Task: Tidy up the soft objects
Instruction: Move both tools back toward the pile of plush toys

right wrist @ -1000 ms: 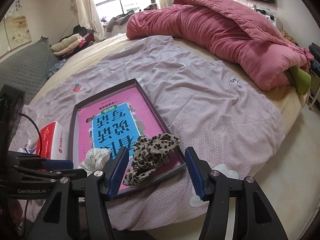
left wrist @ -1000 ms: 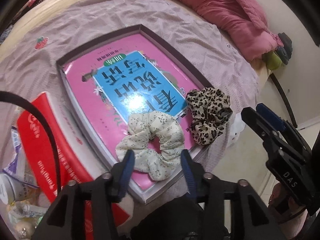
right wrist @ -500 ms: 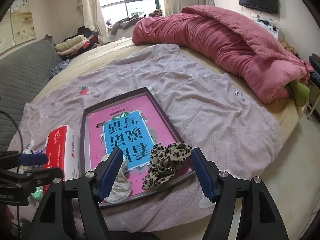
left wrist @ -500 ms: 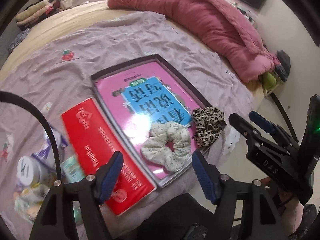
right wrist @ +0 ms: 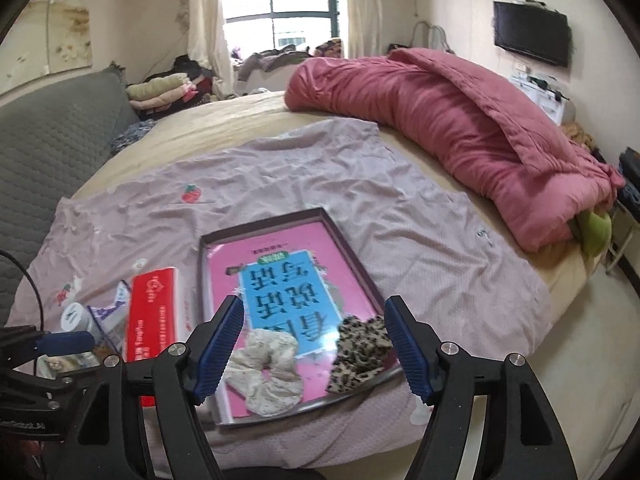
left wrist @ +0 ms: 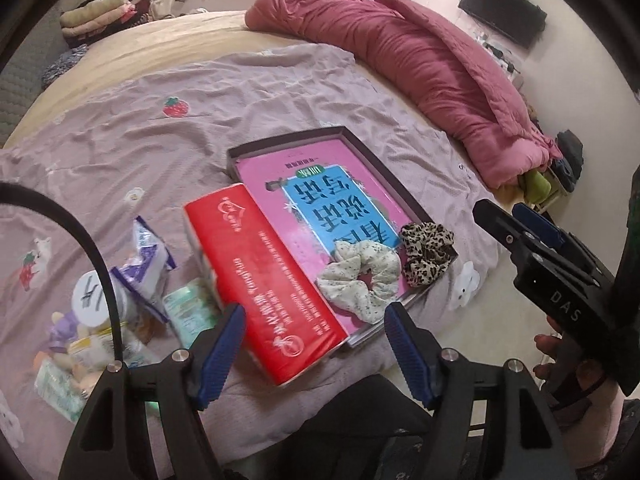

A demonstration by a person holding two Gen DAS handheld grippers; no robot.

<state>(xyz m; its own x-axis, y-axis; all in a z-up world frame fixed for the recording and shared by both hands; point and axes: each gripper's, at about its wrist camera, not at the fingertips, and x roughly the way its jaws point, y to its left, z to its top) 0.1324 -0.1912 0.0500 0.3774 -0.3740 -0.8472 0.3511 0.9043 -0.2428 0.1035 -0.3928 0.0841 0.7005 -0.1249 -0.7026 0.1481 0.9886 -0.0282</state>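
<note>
A cream floral scrunchie [left wrist: 360, 280] [right wrist: 266, 372] and a leopard-print scrunchie [left wrist: 426, 252] [right wrist: 360, 354] lie side by side at the near end of a shallow tray [left wrist: 392, 184] [right wrist: 352, 256] that holds a pink and blue book [left wrist: 320, 200] [right wrist: 280, 280]. My left gripper [left wrist: 314, 356] is open and empty, held back above the bed's near edge. My right gripper [right wrist: 314, 344] is open and empty, above and in front of the two scrunchies; it also shows at the right of the left wrist view [left wrist: 516, 224].
A red box [left wrist: 260, 280] [right wrist: 154, 312] lies left of the tray. Packets and a white-capped jar [left wrist: 96, 296] are piled at the near left. A rolled pink duvet [left wrist: 420, 64] [right wrist: 460, 128] lies across the bed's far right. The floor is beyond the bed's right edge.
Both grippers have pulled back and up from the scrunchies and their jaws have opened wider. The scrunchies have stayed in the tray.
</note>
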